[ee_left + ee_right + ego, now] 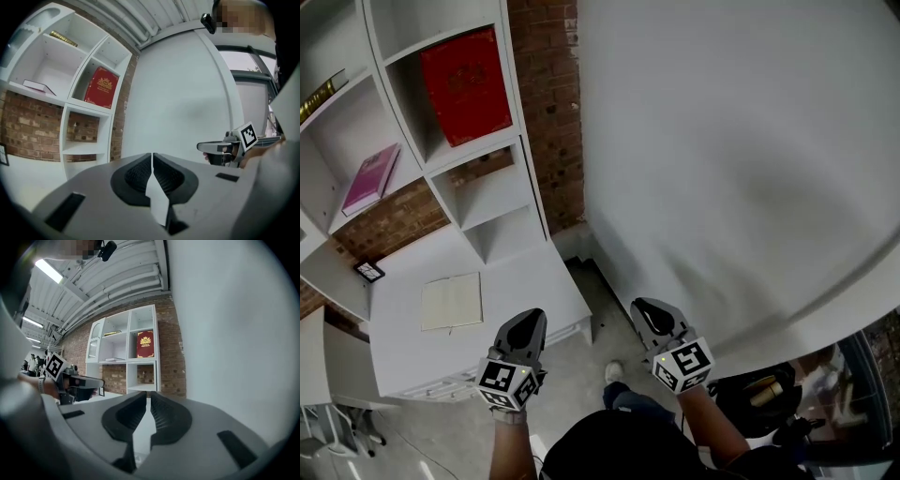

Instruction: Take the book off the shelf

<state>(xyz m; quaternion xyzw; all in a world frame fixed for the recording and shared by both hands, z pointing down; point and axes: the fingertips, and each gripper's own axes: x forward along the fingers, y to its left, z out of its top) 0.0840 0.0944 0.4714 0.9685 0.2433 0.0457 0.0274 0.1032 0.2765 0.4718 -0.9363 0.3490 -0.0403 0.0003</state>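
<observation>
while on shelf (473,152), red book (467,86) upright

book (467,86) in upper shelf (523,159) cell | notebook (451,300) on counter (530,286) below | wall (731,141) right of shelf

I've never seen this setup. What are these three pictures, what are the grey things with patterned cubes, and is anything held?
There is no robot here. A person holds a two-jaw gripper in each hand, and the cubes are part of the grippers. The head view looks steeply down from the person's head. The other two views come from cameras riding on the left gripper and the right gripper, looking along their jaws. Both pairs of jaws are together or nearly so, with nothing between them, so nothing is held. Ahead stands a white shelf unit against brick. A red book stands upright in one compartment and a pink book lies flat in another. Below, a white table carries a pale book and a small frame.
</observation>
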